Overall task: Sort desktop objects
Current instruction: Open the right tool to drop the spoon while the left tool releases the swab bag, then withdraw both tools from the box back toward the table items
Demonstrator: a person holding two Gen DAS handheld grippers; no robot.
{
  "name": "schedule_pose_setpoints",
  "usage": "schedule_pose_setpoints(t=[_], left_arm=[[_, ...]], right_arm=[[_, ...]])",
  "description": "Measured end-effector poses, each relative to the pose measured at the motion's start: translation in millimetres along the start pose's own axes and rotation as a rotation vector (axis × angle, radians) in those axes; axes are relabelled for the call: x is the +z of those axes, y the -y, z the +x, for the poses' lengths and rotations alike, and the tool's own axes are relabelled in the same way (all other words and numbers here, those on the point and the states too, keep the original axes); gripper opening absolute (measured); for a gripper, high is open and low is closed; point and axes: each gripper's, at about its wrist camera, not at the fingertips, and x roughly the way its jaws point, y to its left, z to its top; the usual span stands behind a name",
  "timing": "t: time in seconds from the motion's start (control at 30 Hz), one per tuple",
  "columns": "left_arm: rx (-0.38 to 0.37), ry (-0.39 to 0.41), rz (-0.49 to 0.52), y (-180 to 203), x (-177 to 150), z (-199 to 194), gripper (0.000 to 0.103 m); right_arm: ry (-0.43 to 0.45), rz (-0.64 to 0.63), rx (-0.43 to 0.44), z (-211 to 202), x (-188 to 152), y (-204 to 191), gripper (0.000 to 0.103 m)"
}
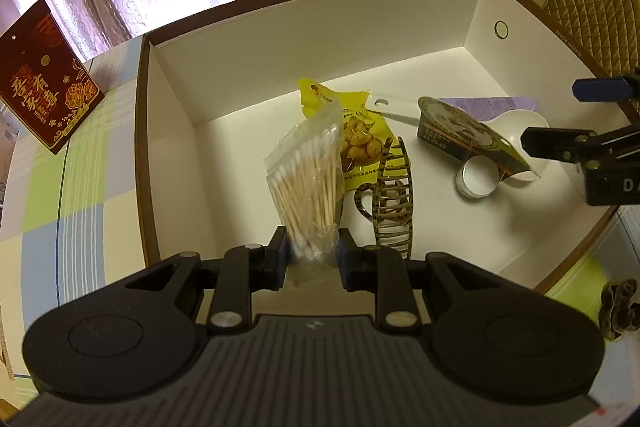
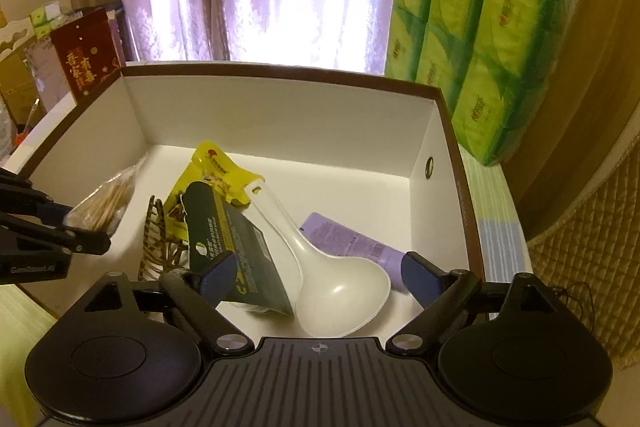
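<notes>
Placement step: left gripper [image 1: 312, 253] fingers clamp the cotton-swab bag [image 1: 306, 183] over the box [image 1: 280, 39] near edge; right gripper [image 2: 316, 277] fingers gape empty; next, release.

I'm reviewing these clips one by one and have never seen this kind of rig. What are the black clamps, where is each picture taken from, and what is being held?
There is no robot here: a person holds a two-finger clamp in each hand, and each clamp carries a wide-angle camera looking forward along its fingers. So each picture shows its own clamp at the bottom edge.

In the left camera's picture, the left gripper is closed on a clear bag of cotton swabs, holding it over an open white box with a brown rim.

In the right camera's picture, the right gripper is open and holds nothing; it sits over the same box.

Lying in the box are a yellow snack packet, a patterned hair claw, a white plastic ladle, a dark carded pack and a lilac packet. Green tissue packs stand behind the box.
</notes>
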Motion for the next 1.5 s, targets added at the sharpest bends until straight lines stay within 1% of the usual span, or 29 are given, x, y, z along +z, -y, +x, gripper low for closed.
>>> schedule_pose_setpoints(t=[0.27,0.3,0.33,0.37,0.4,0.43,0.5,0.63,0.67,0.7,0.77,0.87,1.0,1.1,1.23,1.33,1.4,1.5], left_arm=[[0.001,-0.015,0.011,2,2,4,0.022],[0.004,-0.010,0.013,2,2,3,0.027],[0.001,-0.008,0.018,3,2,3,0.030],[-0.005,-0.002,0.022,4,2,2,0.038],[-0.009,0.005,0.027,5,2,0,0.044],[-0.008,0.010,0.032,7,2,-1,0.046],[-0.011,0.019,0.049,11,2,-3,0.057],[-0.014,0.036,0.054,14,3,-7,0.064],[-0.017,0.037,0.050,14,3,-8,0.067],[-0.013,0.040,0.050,15,4,-9,0.072],[0.002,0.048,0.050,15,4,-12,0.076],[-0.002,0.048,0.041,14,4,-15,0.078],[0.003,0.061,0.035,15,4,-21,0.086],[0.005,0.073,0.023,15,4,-28,0.089],[0.007,0.087,-0.023,13,5,-39,0.092],[0.025,0.123,-0.052,13,4,-51,0.093],[0.030,0.141,-0.058,13,4,-59,0.097],[0.016,0.153,-0.057,13,2,-73,0.099]], right_arm=[[0.002,-0.023,0.008,-2,-2,-2,0.090],[0.004,-0.032,0.008,-3,-2,-3,0.090],[0.005,-0.040,0.008,-3,-2,-3,0.090],[0.006,-0.048,0.010,-3,-2,-4,0.091],[0.009,-0.056,0.012,-4,-2,-4,0.093],[0.012,-0.062,0.013,-4,-2,-5,0.094],[0.021,-0.072,0.015,-6,-3,-5,0.097],[0.033,-0.090,0.020,-9,-3,-4,0.101],[0.034,-0.094,0.021,-9,-3,-4,0.101],[0.032,-0.101,0.022,-10,-4,-3,0.101],[0.030,-0.112,0.018,-10,-4,-3,0.101],[0.031,-0.123,0.015,-11,-6,-2,0.101],[0.037,-0.120,0.013,-14,-7,-1,0.101],[0.049,-0.127,0.012,-18,-7,-1,0.101],[0.071,-0.126,0.008,-25,-7,1,0.101],[0.106,-0.090,-0.002,-33,-5,5,0.101],[0.131,-0.051,-0.006,-39,-3,10,0.101],[0.155,0.004,0.003,-51,0,17,0.101]])
